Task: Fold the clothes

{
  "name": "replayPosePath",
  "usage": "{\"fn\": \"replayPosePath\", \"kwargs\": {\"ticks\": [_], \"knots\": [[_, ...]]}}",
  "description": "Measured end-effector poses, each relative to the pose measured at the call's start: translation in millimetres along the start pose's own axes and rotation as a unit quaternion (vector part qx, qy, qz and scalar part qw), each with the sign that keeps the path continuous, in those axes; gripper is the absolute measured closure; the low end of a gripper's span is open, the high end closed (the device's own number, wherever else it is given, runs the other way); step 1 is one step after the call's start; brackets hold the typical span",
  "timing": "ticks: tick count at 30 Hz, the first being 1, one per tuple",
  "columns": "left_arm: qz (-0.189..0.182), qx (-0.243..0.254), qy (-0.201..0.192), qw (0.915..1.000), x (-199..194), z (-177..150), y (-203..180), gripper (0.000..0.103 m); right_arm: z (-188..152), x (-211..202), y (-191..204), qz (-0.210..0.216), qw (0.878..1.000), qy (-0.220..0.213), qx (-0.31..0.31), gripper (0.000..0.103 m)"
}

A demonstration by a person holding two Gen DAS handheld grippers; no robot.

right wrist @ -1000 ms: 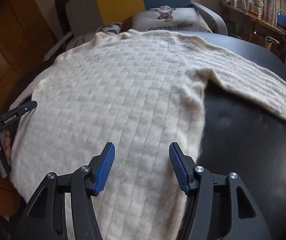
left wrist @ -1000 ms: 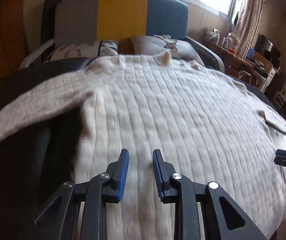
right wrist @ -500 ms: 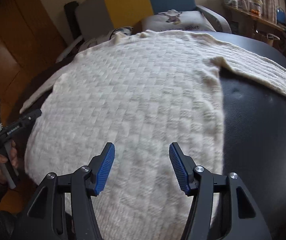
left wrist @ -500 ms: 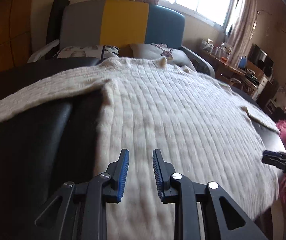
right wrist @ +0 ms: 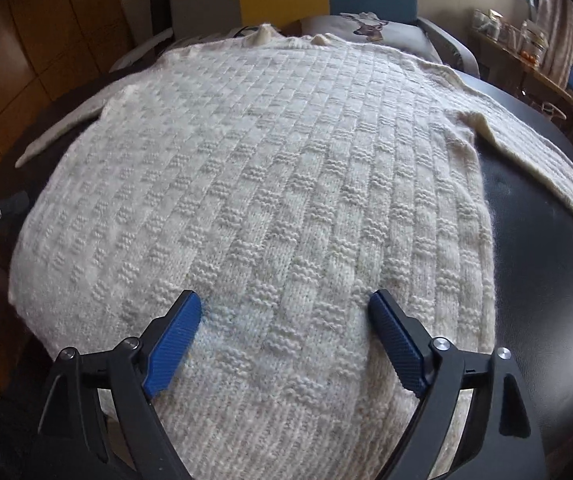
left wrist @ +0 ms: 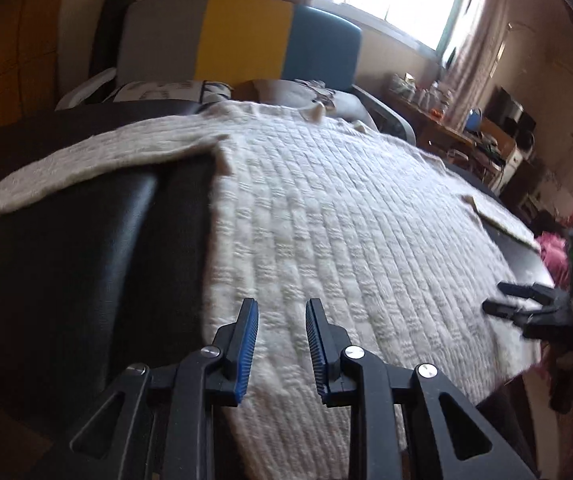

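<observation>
**Item: cream knit sweater, laid flat, both claws poised over the hem**

Sweater point(right wrist: 270, 184): lying spread face-flat on the black table point(right wrist: 546, 264). Long axis is running from the hem, nearest both cameras, away to the collar point(right wrist: 264, 34), which is pointing toward the striped chair point(left wrist: 242, 36). One sleeve point(left wrist: 86, 160) is stretching out from the sweater's left shoulder across the table; the other sleeve point(right wrist: 546, 152) is stretching out from its right shoulder.

Left claw point(left wrist: 280, 344): hovering over the sweater's hem close to its left side edge, jaws parted by a narrow gap, nothing between the pads. Empty.

Right claw point(right wrist: 284, 336): hovering over the hem, a little in from the sweater's right side edge, jaws opening wide at this moment, with only knit lying beneath them and nothing pinched. Empty. In the left view it is showing as a dark shape point(left wrist: 526, 312) at the sweater's right edge.

Relation the coming move is turning on: the sweater is lying straight ahead of and below both claws, hem nearest, collar farthest. Each claw is sitting nearest its own side of the hem, so each hem corner is falling to the claw on that side. The sleeves are lying well away from the hem, toward the shoulders, so they look like a longer reach.

Progress, as a judgement: no fold is showing yet; the garment appears flattened and ready for a first grasp.
</observation>
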State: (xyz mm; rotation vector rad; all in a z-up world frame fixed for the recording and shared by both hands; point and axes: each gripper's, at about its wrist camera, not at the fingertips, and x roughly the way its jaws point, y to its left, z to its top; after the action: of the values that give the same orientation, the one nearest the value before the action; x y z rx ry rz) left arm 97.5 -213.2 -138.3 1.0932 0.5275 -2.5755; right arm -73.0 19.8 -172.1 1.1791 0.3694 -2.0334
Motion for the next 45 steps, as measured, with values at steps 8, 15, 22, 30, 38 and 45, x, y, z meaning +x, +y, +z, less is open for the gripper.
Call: {"fn": "replayPosePath", "kwargs": {"ticks": [8,15,22,30,38,45], "knots": [[0.014,-0.008,0.018,0.9997,16.1,-9.9,-1.3,0.078,-31.7,-21.6,-15.0,0.005,1.0,0.003,0.009,0.016],[0.008,0.018,0.005,0.9998,5.7,-10.1,-18.3,0.078,-37.6,-49.7,-23.2,0.022,0.999,-0.022,0.04,0.017],[0.039,0.029,-0.001,0.9988,16.4,-29.1,-27.8,0.075,-55.1,-35.3,-21.4,-0.019,0.999,-0.002,0.039,0.013],[0.019,-0.008,-0.005,0.9998,3.3,-15.8,-19.8,0.075,-47.3,-34.6,-4.0,-0.029,0.999,-0.006,0.037,0.003],[0.005,0.017,0.001,0.9998,19.5,7.4,-34.7,0.069,-6.7,-42.0,18.7,-0.036,0.997,-0.069,0.004,0.003],[0.01,-0.019,-0.001,0.9998,33.4,-0.6,-25.0,0.069,-11.1,1.2,6.5,-0.074,0.997,-0.017,0.029,0.002]]}}
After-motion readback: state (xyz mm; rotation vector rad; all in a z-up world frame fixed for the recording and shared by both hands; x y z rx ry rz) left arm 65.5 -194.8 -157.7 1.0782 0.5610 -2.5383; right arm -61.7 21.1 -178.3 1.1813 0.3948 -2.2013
